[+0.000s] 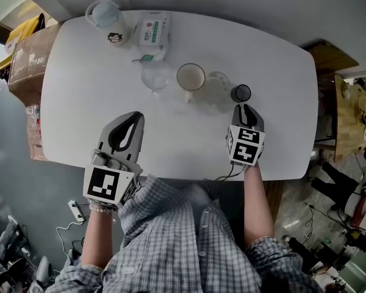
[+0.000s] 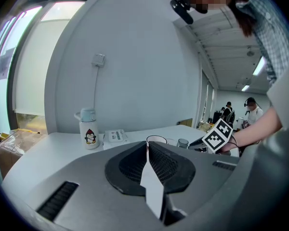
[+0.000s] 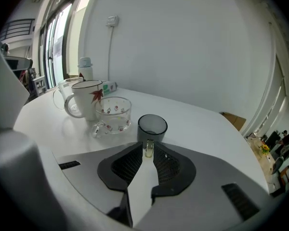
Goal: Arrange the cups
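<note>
Several cups stand in a row across the white table (image 1: 79, 102): a clear glass cup (image 1: 155, 77), a white mug (image 1: 191, 76) with a red leaf print (image 3: 86, 99), a patterned glass cup (image 1: 216, 85) (image 3: 113, 112) and a small dark glass cup (image 1: 241, 93) (image 3: 152, 126). My right gripper (image 1: 244, 107) (image 3: 148, 147) sits just behind the dark cup. Its jaws stand a little apart, and the cup's clear handle lies between the tips without a firm grip showing. My left gripper (image 1: 136, 116) (image 2: 148, 143) rests near the table's front left, shut and empty, apart from every cup.
A white bottle with a penguin print (image 1: 110, 22) (image 2: 89, 129) and a tissue pack (image 1: 154, 32) (image 2: 116, 135) lie at the table's far side. A cardboard box (image 1: 27, 60) stands off the left edge. People stand far back in the room.
</note>
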{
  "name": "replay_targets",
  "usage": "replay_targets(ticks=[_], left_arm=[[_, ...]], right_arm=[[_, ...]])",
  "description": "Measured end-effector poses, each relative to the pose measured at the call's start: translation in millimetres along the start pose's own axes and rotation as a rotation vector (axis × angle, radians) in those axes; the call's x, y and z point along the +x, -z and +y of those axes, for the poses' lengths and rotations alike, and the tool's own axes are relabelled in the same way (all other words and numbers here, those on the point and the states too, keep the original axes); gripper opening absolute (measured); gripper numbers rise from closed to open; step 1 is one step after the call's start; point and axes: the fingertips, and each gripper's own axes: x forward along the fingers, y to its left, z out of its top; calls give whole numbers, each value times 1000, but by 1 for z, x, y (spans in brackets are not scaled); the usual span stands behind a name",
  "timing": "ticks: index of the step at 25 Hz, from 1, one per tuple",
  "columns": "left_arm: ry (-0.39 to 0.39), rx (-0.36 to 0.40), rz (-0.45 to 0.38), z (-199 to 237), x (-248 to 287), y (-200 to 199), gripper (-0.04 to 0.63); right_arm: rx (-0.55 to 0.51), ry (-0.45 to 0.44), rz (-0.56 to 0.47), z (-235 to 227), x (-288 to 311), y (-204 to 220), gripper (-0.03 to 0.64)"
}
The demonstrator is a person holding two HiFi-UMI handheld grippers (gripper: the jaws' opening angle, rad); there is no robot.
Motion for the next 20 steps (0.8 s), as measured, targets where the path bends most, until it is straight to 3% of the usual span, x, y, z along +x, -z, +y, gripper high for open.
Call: replay_targets(ticks=[7,20], left_arm=[[-10,-6,-1,3,-1,0,21],[-20,-4,-9,11,-5,-6,21]], right_arm=[[6,-32,-18,10,4,-8,61],[81,1,-69,11,-13,-17,63]])
